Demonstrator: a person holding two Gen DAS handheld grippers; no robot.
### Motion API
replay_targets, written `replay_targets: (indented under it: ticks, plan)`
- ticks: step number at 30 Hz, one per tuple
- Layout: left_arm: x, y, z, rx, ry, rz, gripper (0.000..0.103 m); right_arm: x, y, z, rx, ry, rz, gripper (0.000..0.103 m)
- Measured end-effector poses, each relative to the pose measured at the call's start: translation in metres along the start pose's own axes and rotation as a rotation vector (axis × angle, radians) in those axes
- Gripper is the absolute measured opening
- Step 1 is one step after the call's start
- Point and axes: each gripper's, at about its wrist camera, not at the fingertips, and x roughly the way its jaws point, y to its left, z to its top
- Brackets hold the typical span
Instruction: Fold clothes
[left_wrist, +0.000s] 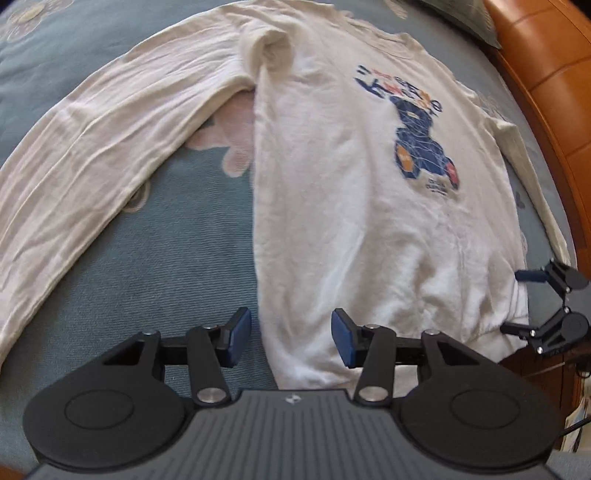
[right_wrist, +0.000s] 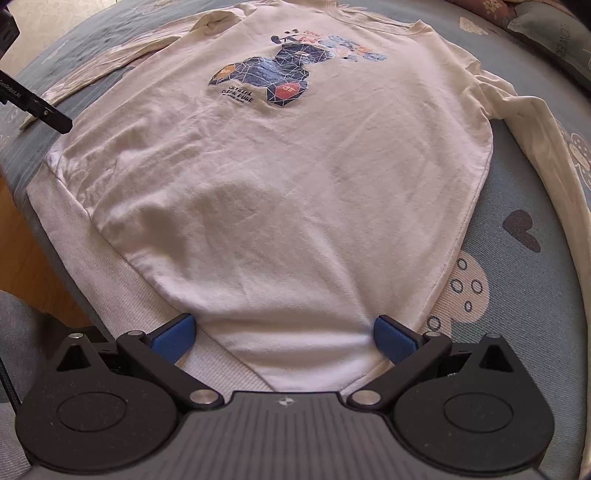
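A white long-sleeved sweatshirt (left_wrist: 351, 184) with a blue bear print (left_wrist: 421, 147) lies flat on a blue-grey bed cover (left_wrist: 166, 240). One sleeve (left_wrist: 110, 147) stretches out to the left. My left gripper (left_wrist: 291, 339) hovers open over the shirt's side edge near the hem, its blue pads apart and gripping nothing. In the right wrist view the sweatshirt (right_wrist: 295, 184) fills the frame, and my right gripper (right_wrist: 284, 338) stands wide open over the ribbed hem, with cloth below the pads but not pinched. The right gripper (left_wrist: 522, 301) also shows at the hem's far corner.
An orange-brown padded bed frame (left_wrist: 546, 74) runs along the far side. A grey pillow (right_wrist: 554, 44) lies at the bed's head. Wooden floor (right_wrist: 22, 240) shows past the bed's edge. The other sleeve (right_wrist: 546, 155) lies along the shirt's right side.
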Motion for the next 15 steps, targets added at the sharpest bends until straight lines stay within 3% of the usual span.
replay_targets:
  ticks: [3,7,11,15]
  plan:
    - [0.001,0.013,-0.004,-0.11,0.011,-0.075,0.046,-0.009,-0.009,0.01,0.079,0.071,0.086,0.103]
    - [0.003,0.029,-0.015,-0.19,0.031,-0.151,0.043,-0.034,-0.045,0.003,0.36,0.035,0.225,0.103]
    - [0.007,0.045,-0.011,-0.242,0.017,-0.234,0.043,-0.037,-0.088,-0.026,0.657,-0.003,0.271,0.103]
    - [0.015,0.053,0.002,-0.235,0.046,-0.32,0.042,-0.025,-0.111,-0.043,0.829,-0.048,0.328,0.103]
